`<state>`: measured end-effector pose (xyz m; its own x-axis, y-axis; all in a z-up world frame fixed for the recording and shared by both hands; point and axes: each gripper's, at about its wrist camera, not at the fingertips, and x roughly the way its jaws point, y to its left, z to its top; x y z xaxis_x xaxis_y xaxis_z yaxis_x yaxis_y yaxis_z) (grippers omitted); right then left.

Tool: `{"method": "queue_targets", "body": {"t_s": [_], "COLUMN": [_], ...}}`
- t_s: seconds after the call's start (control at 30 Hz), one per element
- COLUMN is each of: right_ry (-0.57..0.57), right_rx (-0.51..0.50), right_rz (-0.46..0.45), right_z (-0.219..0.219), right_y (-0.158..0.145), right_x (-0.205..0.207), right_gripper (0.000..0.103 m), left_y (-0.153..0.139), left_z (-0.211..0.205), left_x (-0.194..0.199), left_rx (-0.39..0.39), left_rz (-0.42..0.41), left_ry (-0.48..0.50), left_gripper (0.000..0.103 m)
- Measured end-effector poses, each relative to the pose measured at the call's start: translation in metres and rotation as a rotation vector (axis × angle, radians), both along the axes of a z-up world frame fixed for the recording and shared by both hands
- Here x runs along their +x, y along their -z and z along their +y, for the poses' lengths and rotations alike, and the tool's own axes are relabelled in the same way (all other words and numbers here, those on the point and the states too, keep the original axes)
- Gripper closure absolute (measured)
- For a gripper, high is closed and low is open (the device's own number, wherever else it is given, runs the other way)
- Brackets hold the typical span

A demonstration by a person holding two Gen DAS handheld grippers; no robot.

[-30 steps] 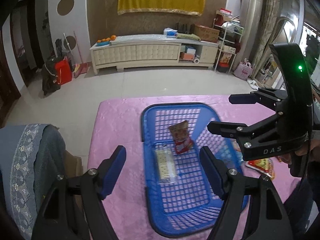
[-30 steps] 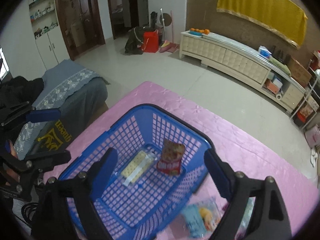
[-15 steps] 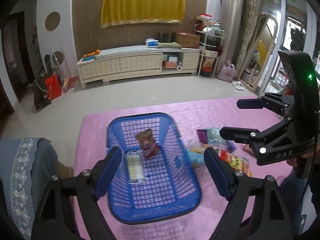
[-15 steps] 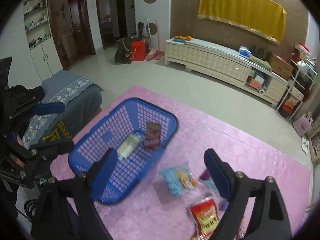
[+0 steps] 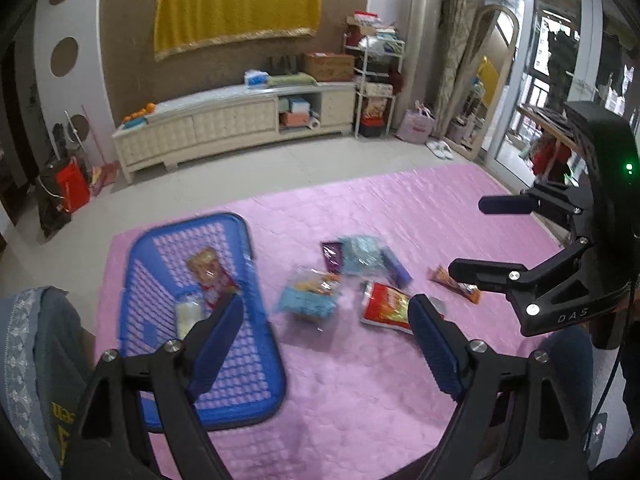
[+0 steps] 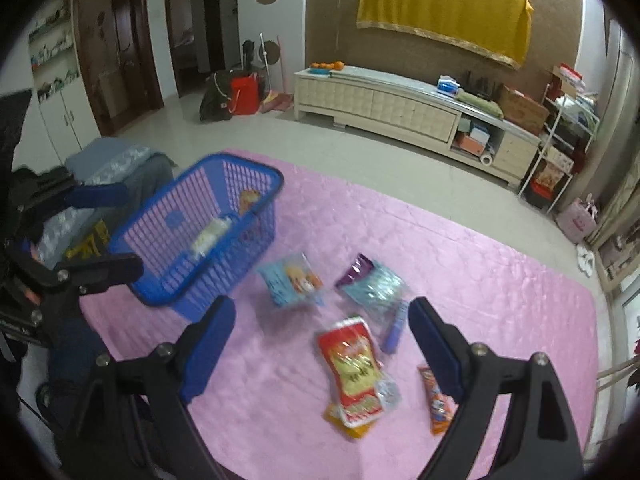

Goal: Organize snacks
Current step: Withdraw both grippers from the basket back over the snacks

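Note:
A blue basket (image 5: 256, 280) stands on the left of the pink cloth (image 5: 400, 220). It holds a red-and-tan snack packet (image 5: 206, 272) and a clear cracker pack (image 5: 188, 314). To its right lie loose snacks: a light blue packet (image 5: 308, 298), a red packet (image 5: 386, 306), a pale blue packet (image 5: 360, 256) and an orange stick (image 5: 454, 284). My left gripper (image 5: 325, 302) is open and empty above the light blue packet. My right gripper (image 6: 320, 306) is open and empty above the red packet (image 6: 352, 368). Each gripper shows in the other's view, the right gripper (image 5: 467, 236) and the left gripper (image 6: 132, 229).
A chair under a grey-blue cover (image 5: 36, 352) stands against the cloth's left side by the basket (image 6: 256, 172). A violet stick (image 6: 394, 328) lies beside the pale blue packet (image 6: 372, 284). Bare floor and a long white cabinet (image 5: 224, 120) lie beyond the far edge.
Both grippers have swung right, away from over the basket and toward the loose snacks. The basket now sits at the left of both views. The left jaws stand slightly wider.

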<state>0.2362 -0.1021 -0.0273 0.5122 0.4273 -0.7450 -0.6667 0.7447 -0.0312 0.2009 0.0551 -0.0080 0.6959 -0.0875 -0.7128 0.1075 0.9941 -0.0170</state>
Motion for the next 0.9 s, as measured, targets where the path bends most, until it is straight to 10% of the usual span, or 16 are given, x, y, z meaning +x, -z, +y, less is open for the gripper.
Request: {"method": "queue_targets", "body": {"t_s": [0.17, 0.9], "right_ry": [0.065, -0.128], "right_rx": [-0.002, -0.214], "right_rz": [-0.077, 0.196], "right_z": [-0.031, -0.018], "right_y": [0.019, 0.172], "right_x": [-0.002, 0.055], "right_gripper": [0.012, 0.019], "left_y": [0.028, 0.152], "left_z": [-0.030, -0.050], "left_x": [0.000, 0.024], "left_rx": [0.036, 0.023], "left_rz": [0.025, 0.200], "left_ry": [0.009, -0.033], "left_gripper": [0.020, 0.020]}}
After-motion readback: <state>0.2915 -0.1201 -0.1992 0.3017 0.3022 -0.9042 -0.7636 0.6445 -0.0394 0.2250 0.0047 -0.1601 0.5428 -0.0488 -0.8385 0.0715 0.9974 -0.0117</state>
